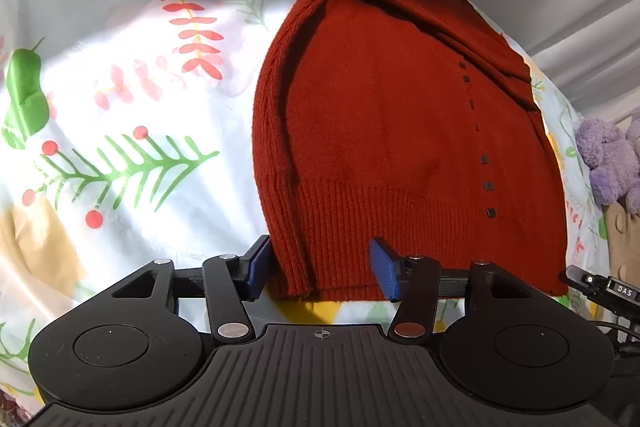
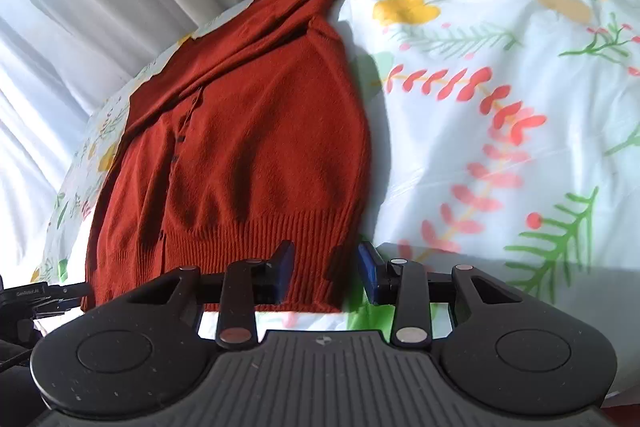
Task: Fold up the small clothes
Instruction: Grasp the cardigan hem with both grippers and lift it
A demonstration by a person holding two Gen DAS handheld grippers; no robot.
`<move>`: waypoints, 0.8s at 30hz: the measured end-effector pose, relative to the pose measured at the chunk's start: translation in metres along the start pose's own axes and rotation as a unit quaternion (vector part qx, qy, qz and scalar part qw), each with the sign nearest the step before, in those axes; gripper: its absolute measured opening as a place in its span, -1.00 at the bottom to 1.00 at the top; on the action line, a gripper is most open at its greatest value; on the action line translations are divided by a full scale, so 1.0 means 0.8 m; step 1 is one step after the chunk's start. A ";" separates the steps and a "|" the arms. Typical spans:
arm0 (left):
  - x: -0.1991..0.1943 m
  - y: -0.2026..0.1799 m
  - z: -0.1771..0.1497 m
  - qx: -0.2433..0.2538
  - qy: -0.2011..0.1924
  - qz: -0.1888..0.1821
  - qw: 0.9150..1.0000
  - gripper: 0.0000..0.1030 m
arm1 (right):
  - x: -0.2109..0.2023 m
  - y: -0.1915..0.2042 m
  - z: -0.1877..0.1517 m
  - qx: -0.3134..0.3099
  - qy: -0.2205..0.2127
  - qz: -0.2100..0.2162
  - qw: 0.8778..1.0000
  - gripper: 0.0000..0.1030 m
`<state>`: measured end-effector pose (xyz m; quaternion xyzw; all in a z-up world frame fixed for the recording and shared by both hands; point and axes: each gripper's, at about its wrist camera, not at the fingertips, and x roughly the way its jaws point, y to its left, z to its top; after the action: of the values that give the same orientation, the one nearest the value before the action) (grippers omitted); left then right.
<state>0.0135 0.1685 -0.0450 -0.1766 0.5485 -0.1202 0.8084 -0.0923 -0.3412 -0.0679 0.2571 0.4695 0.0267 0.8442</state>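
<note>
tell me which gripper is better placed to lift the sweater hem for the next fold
Roughly even, slightly left: the left gripper is open astride the sweater hem corner; the right gripper is open with one finger past the edge.

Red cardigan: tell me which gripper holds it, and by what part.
Neither holds it. The left gripper and right gripper each straddle a corner of the red cardigan ribbed hem, jaws open, not clamped. It lies on the floral sheet.

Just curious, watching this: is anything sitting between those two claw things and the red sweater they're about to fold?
Nothing visible. The left gripper and right gripper are both open at the hem of the red sweater.
</note>
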 end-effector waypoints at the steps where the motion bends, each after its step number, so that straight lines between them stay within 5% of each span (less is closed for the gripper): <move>1: 0.000 0.000 0.000 0.003 0.001 -0.004 1.000 -0.10 | 0.003 0.002 0.000 -0.004 0.004 0.001 1.000 -0.31; 6: 0.003 0.002 -0.002 0.010 0.008 0.005 1.000 -0.57 | 0.015 0.003 -0.002 0.001 0.024 -0.001 1.000 -0.80; 9: 0.005 0.008 -0.001 0.002 0.012 0.009 1.000 -0.84 | 0.019 0.002 -0.004 0.008 0.030 0.000 1.000 -0.90; 13: -0.013 0.008 0.009 -0.018 -0.016 -0.028 0.999 -0.86 | 0.014 -0.012 0.001 0.060 0.025 0.048 0.997 -0.92; 18: -0.053 -0.004 0.060 -0.049 -0.103 -0.096 0.989 -0.86 | -0.001 -0.024 0.028 0.127 -0.026 0.127 0.983 -0.92; 24: -0.047 -0.028 0.132 -0.022 -0.149 -0.090 0.984 -0.86 | -0.001 -0.007 0.095 0.119 -0.095 0.153 0.976 -0.92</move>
<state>0.0979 0.1792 0.0315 -0.2595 0.4062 -0.1528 0.8627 -0.0329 -0.3773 -0.0375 0.4260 0.3418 0.0744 0.8343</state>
